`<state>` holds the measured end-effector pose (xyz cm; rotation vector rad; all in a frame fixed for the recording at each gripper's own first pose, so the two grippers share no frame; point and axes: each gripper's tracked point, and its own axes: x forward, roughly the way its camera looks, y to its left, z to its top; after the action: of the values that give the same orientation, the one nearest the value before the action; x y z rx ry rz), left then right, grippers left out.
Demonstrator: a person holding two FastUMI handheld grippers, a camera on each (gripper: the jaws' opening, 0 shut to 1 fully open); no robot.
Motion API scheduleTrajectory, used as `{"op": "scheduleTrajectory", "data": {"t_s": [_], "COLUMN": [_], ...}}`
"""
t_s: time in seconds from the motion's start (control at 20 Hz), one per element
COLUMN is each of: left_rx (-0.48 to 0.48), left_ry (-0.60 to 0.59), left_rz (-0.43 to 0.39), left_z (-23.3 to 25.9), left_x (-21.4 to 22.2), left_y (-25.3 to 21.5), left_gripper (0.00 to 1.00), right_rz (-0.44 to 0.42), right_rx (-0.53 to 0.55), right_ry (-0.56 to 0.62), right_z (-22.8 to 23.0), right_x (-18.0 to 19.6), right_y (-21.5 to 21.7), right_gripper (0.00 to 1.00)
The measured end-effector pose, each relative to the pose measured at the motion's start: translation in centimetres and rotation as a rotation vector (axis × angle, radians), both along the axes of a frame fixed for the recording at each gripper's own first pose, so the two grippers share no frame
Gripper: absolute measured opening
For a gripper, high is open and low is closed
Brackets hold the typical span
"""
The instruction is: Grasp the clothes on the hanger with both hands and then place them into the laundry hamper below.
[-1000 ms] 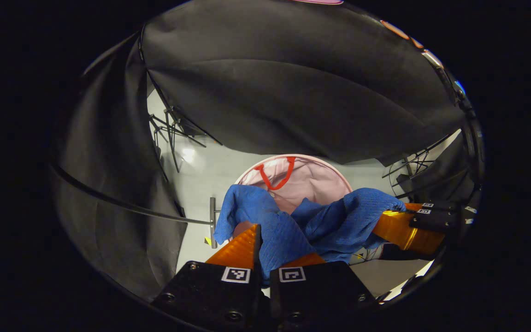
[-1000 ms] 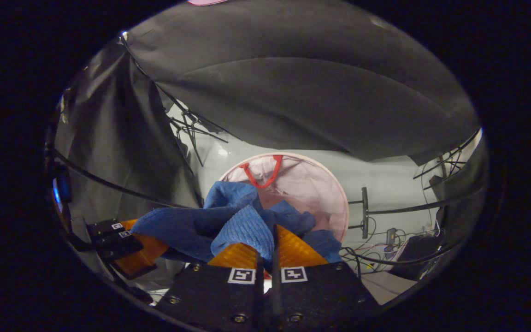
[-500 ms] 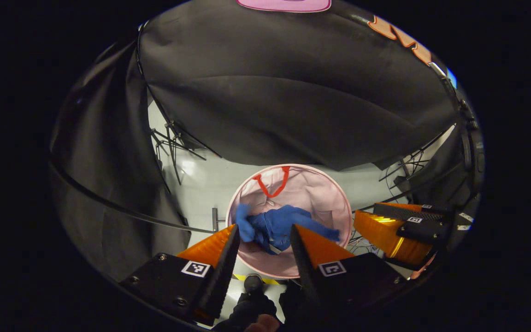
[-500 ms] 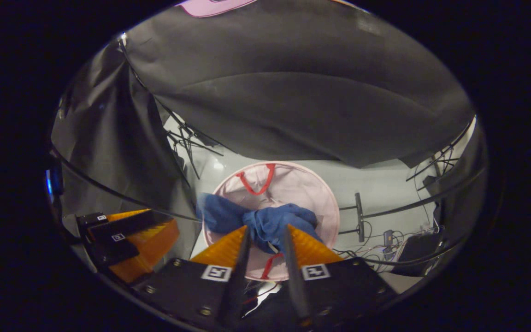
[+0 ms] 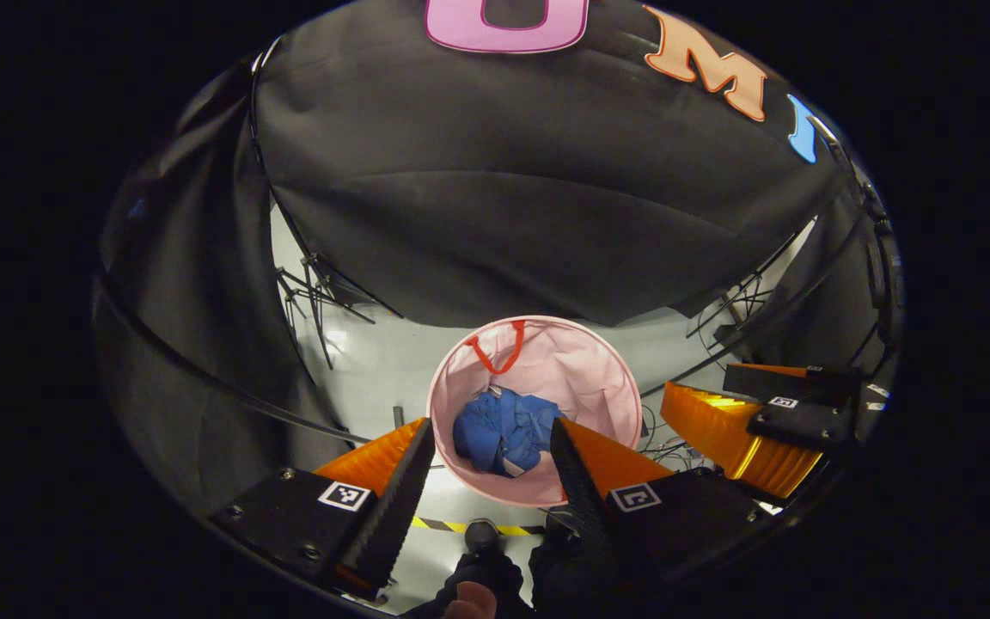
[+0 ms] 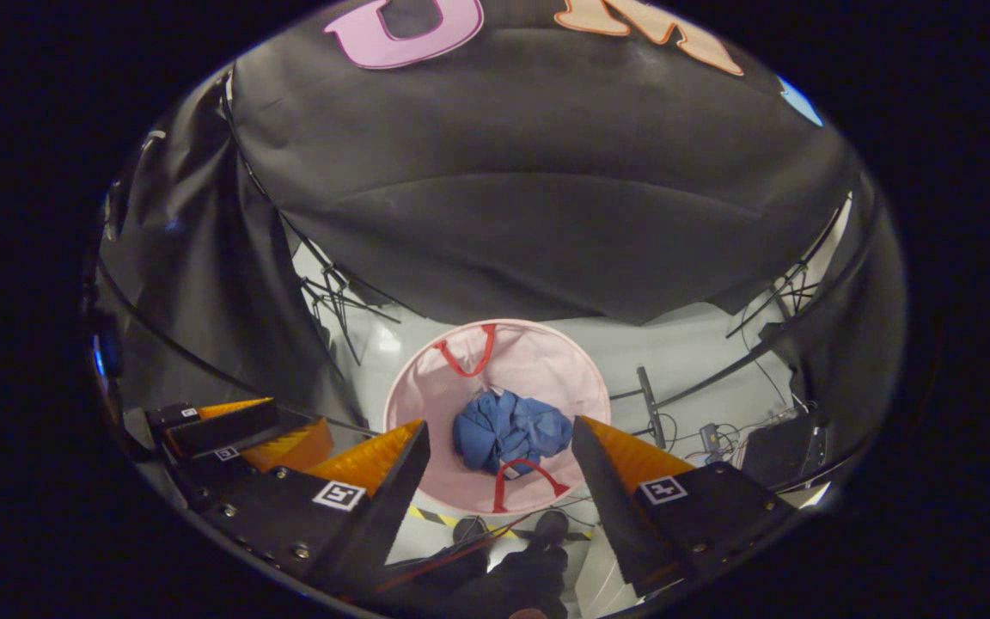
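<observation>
Grey booth floor [image 5: 375,361] below me. Blue garment [image 5: 502,430] is lying bunched inside the pink laundry hamper [image 5: 598,378]. I'm holding my left gripper [image 5: 488,447] and right gripper [image 6: 499,447] wide apart, gripping nothing. Drop looks done; nothing left.

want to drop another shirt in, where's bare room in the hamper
In the pink hamper, bare lining lies between the blue clothes and the far red handle, and along both side walls. The near side is crowded: the clothes reach the near red handle.
</observation>
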<state>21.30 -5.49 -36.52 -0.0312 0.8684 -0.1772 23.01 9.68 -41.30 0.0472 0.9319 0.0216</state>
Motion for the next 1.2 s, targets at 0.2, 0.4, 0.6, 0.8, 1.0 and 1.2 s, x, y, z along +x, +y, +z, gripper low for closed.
{"op": "scheduleTrajectory", "data": {"t_s": [0.2, 0.4, 0.6, 0.8, 1.0, 1.2], "left_rx": [0.029, 0.025, 0.048, 0.025, 0.045, 0.025], "left_ry": [-0.063, -0.108, -0.177, -0.211, -0.321, -0.406], "left_rz": [-0.007, -0.01, -0.012, -0.008, -0.011, -0.017], "left_z": [1.9, 5.1, 8.3, 10.7, 13.8, 16.7], "left_x": [-1.2, -2.6, -4.5, -8.3, -10.8, -13.0], "left_y": [1.0, 0.6, 0.3, -1.6, -2.0, -3.1], "left_gripper": [0.86, 0.9, 0.86, 0.86, 0.88, 0.84], "right_rz": [-0.014, -0.01, 0.019, -0.016, -0.057, -0.076], "right_rx": [0.01, 0.018, 0.003, 0.012, 0.018, 0.007], "right_ry": [-0.024, -0.052, -0.081, -0.167, -0.244, -0.327], "right_z": [1.1, 3.1, 4.8, 8.6, 12.6, 17.0], "right_x": [-3.2, -5.6, -8.0, -10.9, -13.7, -16.0], "right_y": [0.7, 0.5, -1.6, -3.7, -5.9, -7.8], "right_gripper": [1.0, 1.0, 1.0, 1.0, 1.0, 1.0]}}
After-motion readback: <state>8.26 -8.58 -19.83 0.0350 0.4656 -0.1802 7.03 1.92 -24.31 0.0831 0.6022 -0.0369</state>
